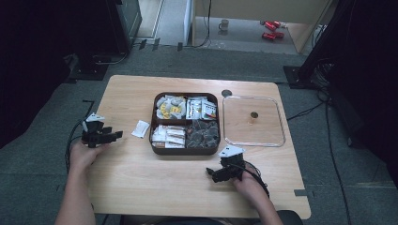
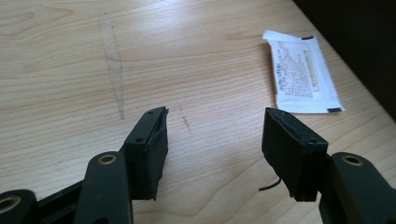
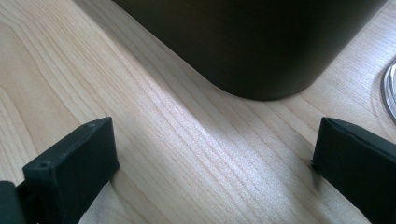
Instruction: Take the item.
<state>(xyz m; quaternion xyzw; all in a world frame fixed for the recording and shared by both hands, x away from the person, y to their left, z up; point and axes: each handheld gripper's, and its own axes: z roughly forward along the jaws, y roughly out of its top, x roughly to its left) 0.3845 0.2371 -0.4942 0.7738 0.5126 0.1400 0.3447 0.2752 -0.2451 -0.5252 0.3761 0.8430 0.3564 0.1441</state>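
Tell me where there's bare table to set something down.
Bare wood lies along the near edge between the left gripper and right gripper, and behind the dark brown divided snack box. It's crowded between box, white sachet and clear square lid.

Fine print is running in several lines down the white sachet [image 2: 301, 72] that is lying on the surface [image 2: 93, 70] just beside the dark tray [image 1: 155, 145], but the letters are showing too small and blurred to read, even in the left gripper view. Coloured printing is also showing on the packets [image 1: 202, 108] lying in the tray, and none of it is coming out legible. No other text, number or brand is showing readably.
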